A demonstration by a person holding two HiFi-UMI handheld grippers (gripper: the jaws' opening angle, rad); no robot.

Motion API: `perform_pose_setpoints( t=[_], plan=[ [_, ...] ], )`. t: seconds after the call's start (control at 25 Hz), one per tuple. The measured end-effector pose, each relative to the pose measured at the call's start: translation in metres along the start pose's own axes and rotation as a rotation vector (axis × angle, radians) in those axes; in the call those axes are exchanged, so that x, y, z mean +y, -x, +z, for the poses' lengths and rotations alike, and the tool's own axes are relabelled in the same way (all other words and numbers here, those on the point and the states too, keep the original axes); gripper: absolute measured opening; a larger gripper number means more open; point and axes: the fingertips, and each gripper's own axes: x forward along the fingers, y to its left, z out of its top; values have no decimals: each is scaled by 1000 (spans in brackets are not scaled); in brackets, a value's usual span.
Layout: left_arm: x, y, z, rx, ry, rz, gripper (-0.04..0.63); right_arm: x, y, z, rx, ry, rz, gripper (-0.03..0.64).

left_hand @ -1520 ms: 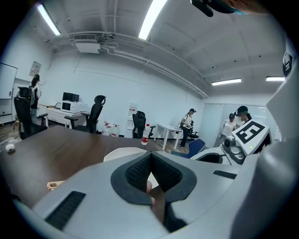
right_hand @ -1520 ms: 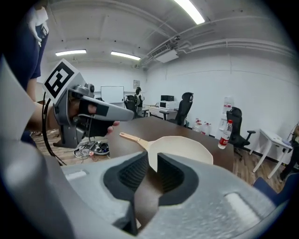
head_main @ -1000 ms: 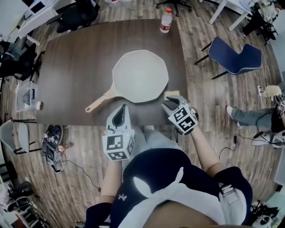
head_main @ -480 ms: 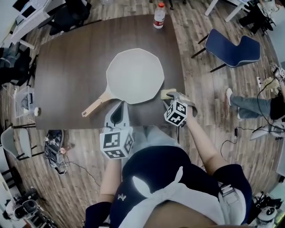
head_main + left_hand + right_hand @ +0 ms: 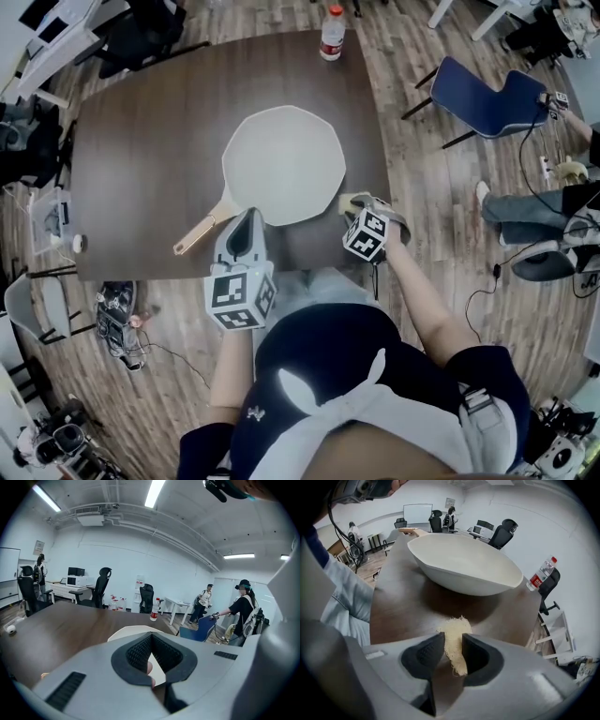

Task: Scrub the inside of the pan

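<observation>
A white pan (image 5: 284, 164) with a wooden handle (image 5: 202, 234) lies in the middle of the dark table (image 5: 141, 131). A yellow scrub pad (image 5: 352, 200) rests on the table by the pan's near right rim. My right gripper (image 5: 362, 208) points steeply down over it. In the right gripper view its jaws have just been closing, and the pad (image 5: 454, 623) sits pinched between the fingers of the right gripper (image 5: 453, 641). The pan (image 5: 464, 569) lies just beyond. My left gripper (image 5: 249, 217) is shut and empty at the pan's near rim, right of the handle. Past the left gripper (image 5: 151, 637) the pan (image 5: 123, 632) shows.
A water bottle (image 5: 330, 34) stands at the table's far edge. A blue chair (image 5: 492, 98) stands on the floor to the right, and other people are at the room's right side. The table's near edge runs just under both grippers.
My right gripper has dropped and tilted down onto the scrub pad. My left gripper has slid forward toward the pan's near rim.
</observation>
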Motion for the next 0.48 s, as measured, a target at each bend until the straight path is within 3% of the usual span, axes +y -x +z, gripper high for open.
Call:
perform_pose_setpoints(
  t=[0.28, 0.48],
  plan=[
    [13, -14, -1, 52, 15, -17, 3, -8, 3, -1, -40, -247, 109, 71],
    [28, -29, -8, 120, 55, -37, 3, -12, 7, 2, -74, -415, 121, 55]
  ],
)
